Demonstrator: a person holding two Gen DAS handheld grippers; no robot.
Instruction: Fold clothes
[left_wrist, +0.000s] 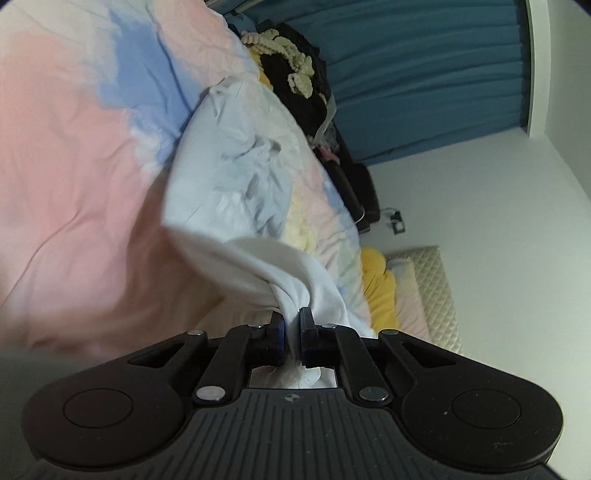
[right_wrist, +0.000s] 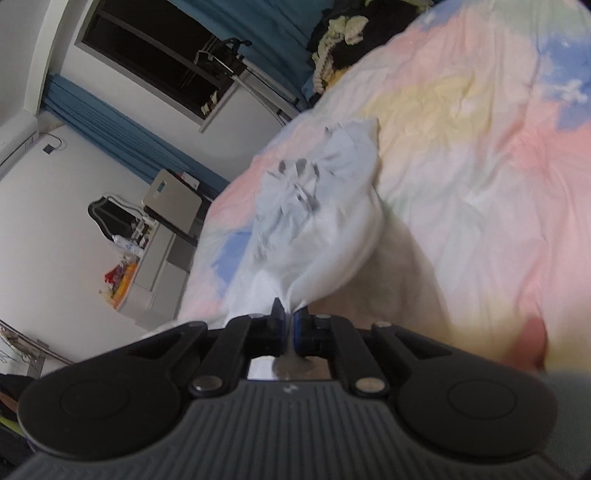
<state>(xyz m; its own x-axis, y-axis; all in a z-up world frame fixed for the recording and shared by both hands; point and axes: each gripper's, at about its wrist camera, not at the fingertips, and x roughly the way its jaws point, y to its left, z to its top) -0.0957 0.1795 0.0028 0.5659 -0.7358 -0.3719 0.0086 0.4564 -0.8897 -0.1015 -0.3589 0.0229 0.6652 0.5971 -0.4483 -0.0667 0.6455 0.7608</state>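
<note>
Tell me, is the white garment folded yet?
Not folded: the white garment trails crumpled over the bedspread, pinched by the left hand-held gripper.

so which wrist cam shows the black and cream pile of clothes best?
Left wrist: the black and cream pile of clothes sits whole and fairly sharp beyond the white garment. The right wrist view shows it cut off by the top edge.

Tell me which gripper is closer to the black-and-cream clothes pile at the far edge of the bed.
Hard to call, neither clearly. Left gripper and right gripper are each shut on the white garment, and the clothes pile lies far beyond the garment in both views.
</note>
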